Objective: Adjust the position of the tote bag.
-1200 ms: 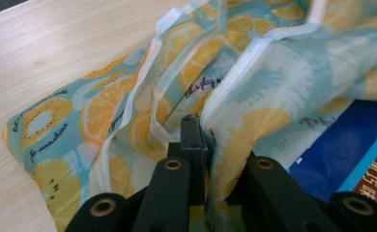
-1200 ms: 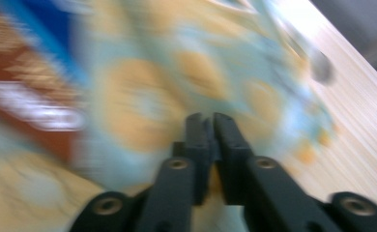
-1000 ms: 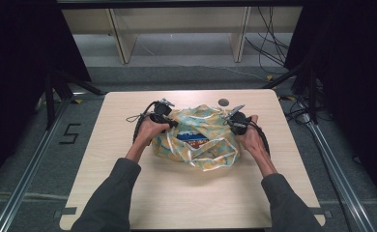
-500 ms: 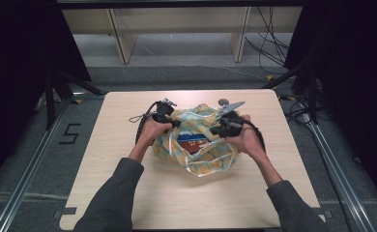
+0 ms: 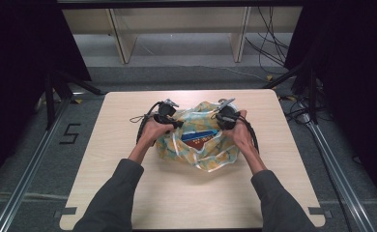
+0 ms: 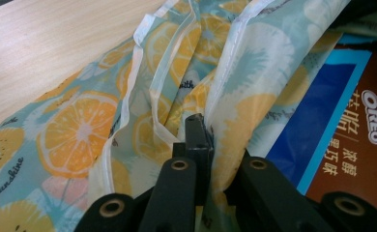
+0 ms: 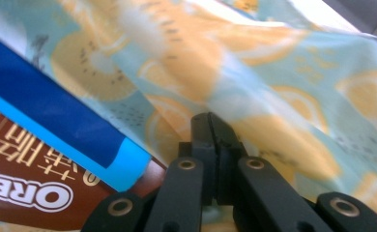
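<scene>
Both grippers pinch the bag's mouth from opposite sides.

Left gripper [image 5: 173, 122] and right gripper [image 5: 220, 117] clamp the thin citrus-print plastic bag [image 5: 196, 145] at frame centre on the worktop [image 5: 128, 193]; the blue-brown biscuit box [image 5: 198, 137] lies between them.

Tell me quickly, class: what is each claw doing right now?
Left claw: closed, pinching the fruit-print bag fabric.
Right claw: closed on the same bag, beside the Oreo box.
</scene>
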### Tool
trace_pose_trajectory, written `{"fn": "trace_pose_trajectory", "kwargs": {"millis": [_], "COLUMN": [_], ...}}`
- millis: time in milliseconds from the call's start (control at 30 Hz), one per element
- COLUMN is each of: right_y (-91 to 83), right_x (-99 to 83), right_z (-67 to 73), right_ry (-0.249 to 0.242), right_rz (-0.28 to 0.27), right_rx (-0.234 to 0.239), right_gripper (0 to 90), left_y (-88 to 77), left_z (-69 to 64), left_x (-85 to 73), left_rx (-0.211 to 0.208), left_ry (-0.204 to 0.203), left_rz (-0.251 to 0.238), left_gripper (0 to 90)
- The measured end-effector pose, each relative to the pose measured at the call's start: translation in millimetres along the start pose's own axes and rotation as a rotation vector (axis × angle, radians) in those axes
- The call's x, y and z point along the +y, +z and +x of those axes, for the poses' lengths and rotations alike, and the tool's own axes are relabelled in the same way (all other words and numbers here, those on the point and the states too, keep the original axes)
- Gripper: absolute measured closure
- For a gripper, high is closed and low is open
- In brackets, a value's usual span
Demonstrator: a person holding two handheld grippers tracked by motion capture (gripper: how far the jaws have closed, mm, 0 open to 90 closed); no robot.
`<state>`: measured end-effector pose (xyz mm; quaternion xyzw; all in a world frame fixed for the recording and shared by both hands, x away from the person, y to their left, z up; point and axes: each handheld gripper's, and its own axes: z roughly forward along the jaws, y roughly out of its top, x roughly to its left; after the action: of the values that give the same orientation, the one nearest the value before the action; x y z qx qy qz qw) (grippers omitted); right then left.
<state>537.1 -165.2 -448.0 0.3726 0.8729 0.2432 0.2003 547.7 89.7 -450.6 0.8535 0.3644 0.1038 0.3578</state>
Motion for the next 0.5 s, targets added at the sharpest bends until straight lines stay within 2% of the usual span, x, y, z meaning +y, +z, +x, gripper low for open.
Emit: {"fn": "trace_pose_trajectory", "kwargs": {"millis": [33, 67, 100, 133, 167, 200, 233, 267, 300, 333, 367, 400, 433, 467, 500], "right_y": [0.0, -2.1, -0.8, -0.8, -4.4, -6.8, -8.9, -10.5, -17.7, -21.4, -26.4, -27.0, -28.4, -32.3, -32.3], "right_x": [0.0, -5.4, -9.3, -9.3, -14.3, -15.7, -16.6, -17.4, -16.4, -15.6, -14.4, -14.4, -15.1, -16.3, -16.3], "right_z": [0.0, -9.0, -10.7, -10.7, -11.2, -9.6, -7.5, -2.2, 4.4, 14.6, 25.1, 37.4, 50.9, 65.1, 65.1], "right_ry": [0.000, 0.031, 0.055, 0.055, 0.062, 0.069, 0.052, 0.038, 0.025, 0.036, 0.019, -0.026, -0.078, -0.090, -0.090], "right_rz": [0.000, -0.035, -0.066, -0.066, -0.053, -0.057, -0.069, -0.100, -0.086, -0.113, -0.103, -0.123, -0.120, -0.102, -0.102], "right_rx": [0.000, 0.018, 0.037, 0.037, 0.064, 0.066, 0.066, 0.064, 0.098, 0.124, 0.159, 0.171, 0.200, 0.221, 0.221], "right_gripper": [90.0, 90.0, 90.0, 90.0, 90.0, 90.0, 90.0, 89.5, 89.2, 89.2, 89.2, 89.2, 89.2, 89.2, 89.2], "left_y": [0.0, 3.3, 4.0, 4.0, 6.8, 6.8, 9.1, 9.4, 9.4, 9.7, 9.4, 9.4, 10.5, 10.9, 10.9], "left_z": [0.0, 2.3, 4.4, 4.4, 5.7, 5.7, 6.3, 6.4, 6.4, 6.5, 7.0, 7.0, 7.2, 7.2, 7.2], "left_x": [0.0, -1.9, -2.6, -2.6, -3.8, -3.8, -4.1, -3.8, -3.8, -2.3, -1.7, -1.7, -2.0, -2.2, -2.2], "left_rx": [0.000, -0.007, -0.010, -0.010, -0.005, -0.005, 0.004, 0.004, 0.004, 0.007, 0.009, 0.009, 0.006, 0.005, 0.005], "left_ry": [0.000, -0.012, -0.011, -0.011, -0.032, -0.032, -0.043, -0.050, -0.050, -0.048, -0.042, -0.042, -0.049, -0.052, -0.052], "left_rz": [0.000, -0.008, 0.002, 0.002, -0.006, -0.006, -0.008, -0.007, -0.007, -0.001, 0.010, 0.010, -0.001, -0.005, -0.005], "left_gripper": [86.8, 86.7, 86.7, 86.5, 86.3, 86.2, 86.1, 86.0, 85.7, 85.7, 85.7, 85.7, 85.8, 85.8, 85.8]}}
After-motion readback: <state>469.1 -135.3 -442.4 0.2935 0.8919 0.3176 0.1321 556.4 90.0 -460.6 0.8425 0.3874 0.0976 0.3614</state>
